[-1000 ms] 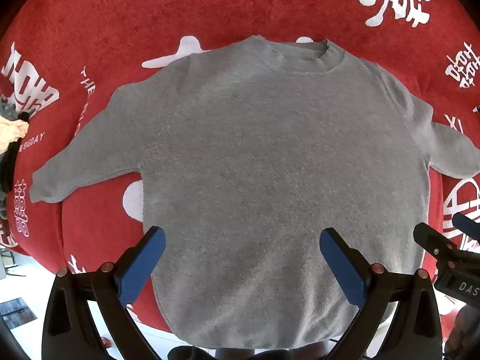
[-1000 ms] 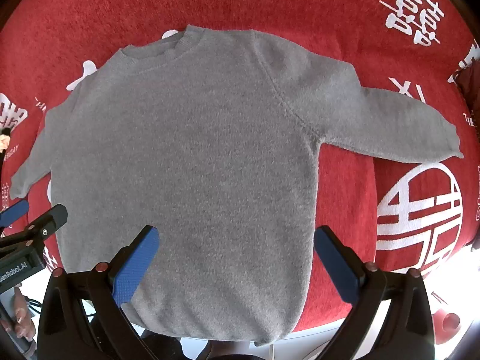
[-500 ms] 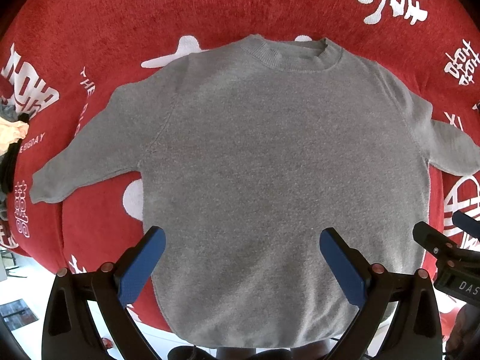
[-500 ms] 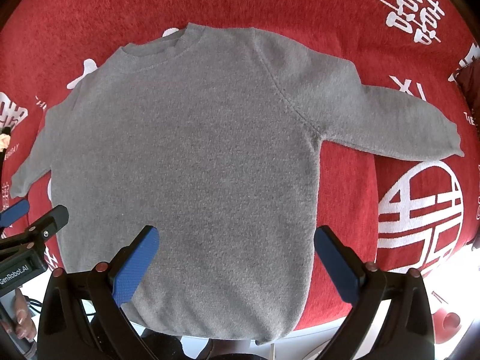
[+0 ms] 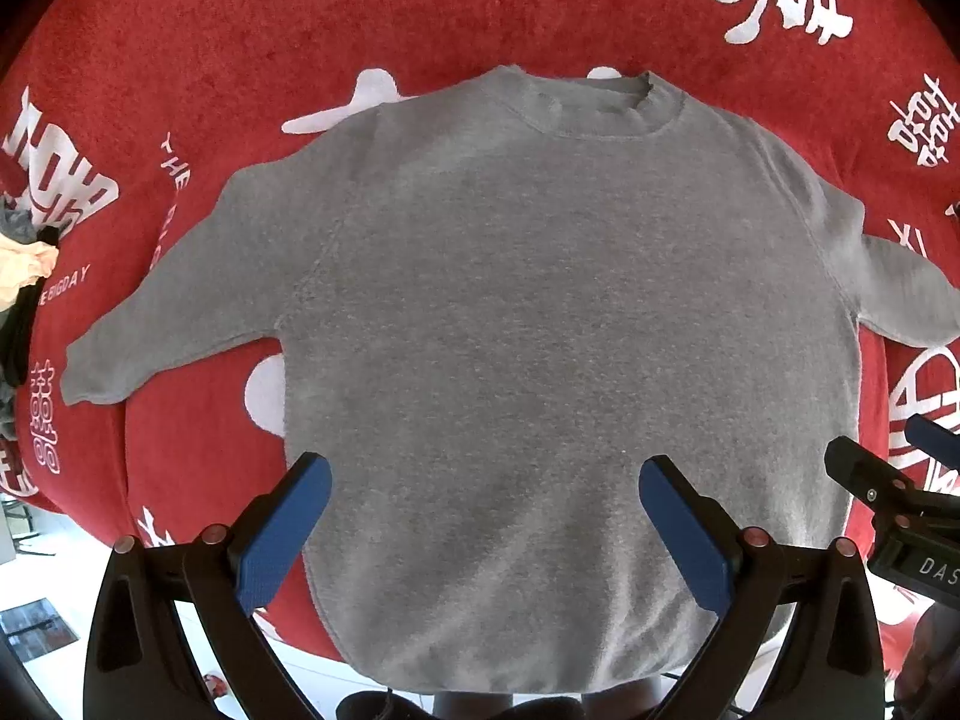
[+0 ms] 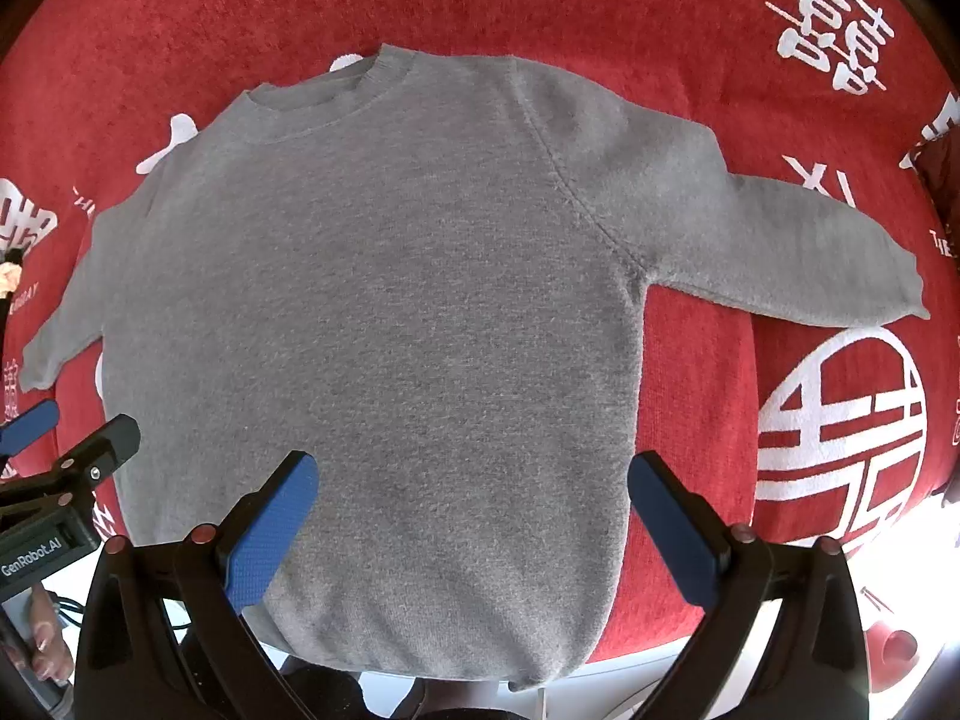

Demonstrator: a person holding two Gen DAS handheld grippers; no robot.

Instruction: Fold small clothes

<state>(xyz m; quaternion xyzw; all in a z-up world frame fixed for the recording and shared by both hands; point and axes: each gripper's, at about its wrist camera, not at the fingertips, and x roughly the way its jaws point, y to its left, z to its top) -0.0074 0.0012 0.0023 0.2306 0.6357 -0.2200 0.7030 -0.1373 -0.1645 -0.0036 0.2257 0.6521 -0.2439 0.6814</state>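
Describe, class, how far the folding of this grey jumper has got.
Done: the grey jumper lies spread flat on the red cloth, both sleeves out. In hand: nothing; the left hand-held gripper and right hand-held gripper hover open over the hem. Left: every fold, sleeves and body.

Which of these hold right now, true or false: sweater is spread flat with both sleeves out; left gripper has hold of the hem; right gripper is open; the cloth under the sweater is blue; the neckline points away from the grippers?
1. The grey sweater lies spread flat with both sleeves out. True.
2. The left gripper grips the hem. False: it is open and holds nothing.
3. The right gripper is open. True.
4. The cloth under the sweater is blue. False: the red cloth has white characters printed on it.
5. The neckline points away from the grippers. True: the hem is at the near edge.
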